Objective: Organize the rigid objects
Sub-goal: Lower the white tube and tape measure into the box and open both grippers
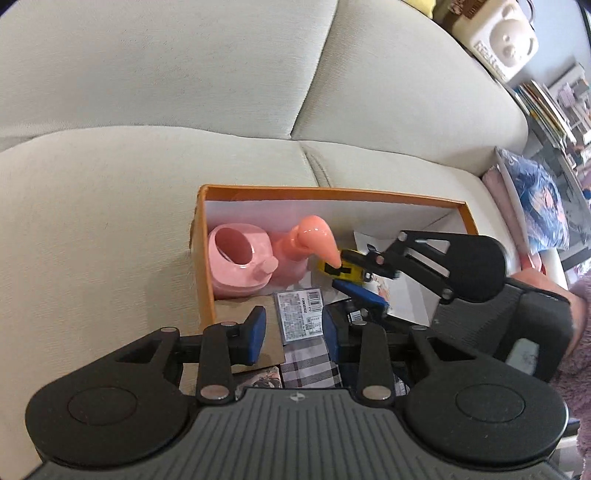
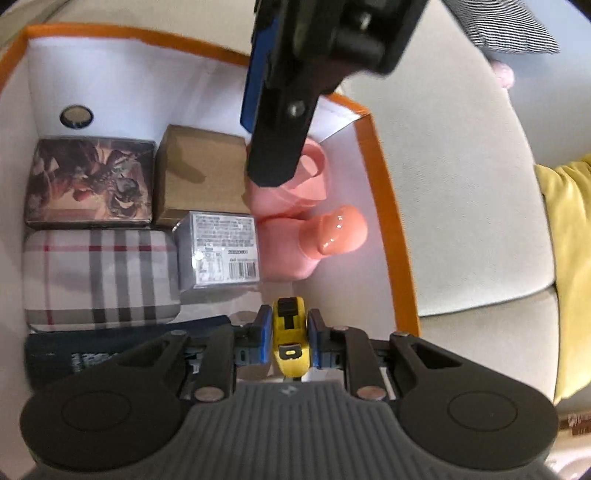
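Observation:
An orange-rimmed box [image 1: 332, 192] [image 2: 388, 206] sits on a sofa seat. In it are a pink flamingo-shaped watering can [image 1: 240, 266] [image 2: 332, 229], a dragon-print box [image 2: 88, 184], a brown carton [image 2: 199, 173], a barcoded box [image 1: 299, 314] [image 2: 221, 254], a plaid case [image 2: 99, 277] and a dark blue box [image 2: 92, 350]. My right gripper [image 2: 289, 332] [image 1: 369, 273] is shut on a yellow tape measure [image 2: 291, 354] [image 1: 340, 271], low inside the box beside the can's beak. My left gripper [image 1: 293, 332] hangs open above the barcoded box with nothing between its pads; one of its fingers [image 2: 280, 140] crosses the right wrist view.
Cream sofa cushions [image 1: 147, 92] surround the box. A yellow cloth [image 2: 569, 258] and a striped pillow [image 2: 509, 29] lie to one side. A blue patterned bag [image 1: 535, 206] sits at the sofa's end. A fuzzy purple sleeve [image 1: 580, 314] holds the right gripper.

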### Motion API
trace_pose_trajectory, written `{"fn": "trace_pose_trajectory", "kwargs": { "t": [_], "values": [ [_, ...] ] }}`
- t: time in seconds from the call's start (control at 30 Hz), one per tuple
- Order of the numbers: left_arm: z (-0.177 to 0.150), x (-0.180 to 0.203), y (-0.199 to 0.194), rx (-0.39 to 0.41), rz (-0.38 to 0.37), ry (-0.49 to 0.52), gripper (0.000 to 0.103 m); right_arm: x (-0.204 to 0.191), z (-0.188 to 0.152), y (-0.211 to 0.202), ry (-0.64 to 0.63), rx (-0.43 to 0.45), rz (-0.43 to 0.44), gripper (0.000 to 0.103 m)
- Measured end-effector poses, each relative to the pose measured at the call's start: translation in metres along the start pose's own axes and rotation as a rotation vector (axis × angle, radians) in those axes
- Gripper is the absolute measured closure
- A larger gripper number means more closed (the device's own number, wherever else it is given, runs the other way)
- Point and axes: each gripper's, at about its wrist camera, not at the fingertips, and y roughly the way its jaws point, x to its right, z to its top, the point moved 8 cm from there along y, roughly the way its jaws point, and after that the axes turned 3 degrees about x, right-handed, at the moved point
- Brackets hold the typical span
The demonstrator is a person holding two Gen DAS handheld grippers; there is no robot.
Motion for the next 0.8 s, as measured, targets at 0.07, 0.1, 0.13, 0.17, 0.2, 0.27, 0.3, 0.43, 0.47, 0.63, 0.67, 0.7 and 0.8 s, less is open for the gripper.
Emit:
{"fn": "trace_pose_trajectory", "kwargs": {
  "t": [0.07, 0.1, 0.13, 0.17, 0.2, 0.27, 0.3, 0.43, 0.47, 0.63, 0.67, 0.7, 0.8],
  "values": [
    [-0.001, -0.002, -0.001, 0.001, -0.005, -0.005, 0.066, 0.0, 0.001, 0.007, -0.029, -0.001, -0.005, 0.083],
    [-0.001, -0.003, -0.002, 0.003, -0.008, -0.007, 0.066, 0.0, 0.002, 0.01, -0.042, -0.002, -0.008, 0.083],
    [-0.002, -0.005, -0.003, 0.005, -0.013, -0.011, 0.066, 0.0, 0.002, 0.014, -0.05, -0.005, -0.01, 0.083],
    [-0.001, -0.005, -0.003, 0.007, -0.018, -0.015, 0.066, 0.0, 0.003, 0.016, -0.053, -0.008, -0.011, 0.083],
    [-0.003, -0.007, -0.006, 0.008, -0.022, -0.016, 0.066, 0.0, 0.003, 0.019, -0.054, -0.013, -0.009, 0.083],
    [-0.005, -0.008, -0.009, 0.009, -0.027, -0.018, 0.066, 0.0, 0.004, 0.024, -0.052, -0.027, -0.004, 0.083],
    [-0.005, -0.009, -0.01, 0.01, -0.029, -0.019, 0.066, -0.001, 0.004, 0.025, -0.049, -0.033, -0.001, 0.083],
    [-0.008, -0.012, -0.017, 0.018, -0.027, -0.032, 0.065, 0.0, 0.005, 0.028, -0.025, -0.053, 0.022, 0.081],
    [-0.008, -0.013, -0.019, 0.021, -0.026, -0.035, 0.065, 0.0, 0.005, 0.027, -0.021, -0.059, 0.029, 0.081],
    [-0.01, -0.013, -0.03, 0.039, -0.03, -0.047, 0.065, 0.002, 0.007, 0.017, -0.026, -0.078, 0.046, 0.067],
    [-0.011, -0.012, -0.033, 0.042, -0.03, -0.045, 0.065, 0.003, 0.008, 0.014, -0.026, -0.08, 0.05, 0.067],
    [-0.011, -0.011, -0.035, 0.047, -0.029, -0.042, 0.065, 0.004, 0.008, 0.011, -0.025, -0.082, 0.054, 0.067],
    [-0.012, -0.008, -0.043, 0.058, -0.032, -0.036, 0.065, 0.007, 0.009, 0.001, -0.025, -0.093, 0.053, 0.064]
  ]
}}
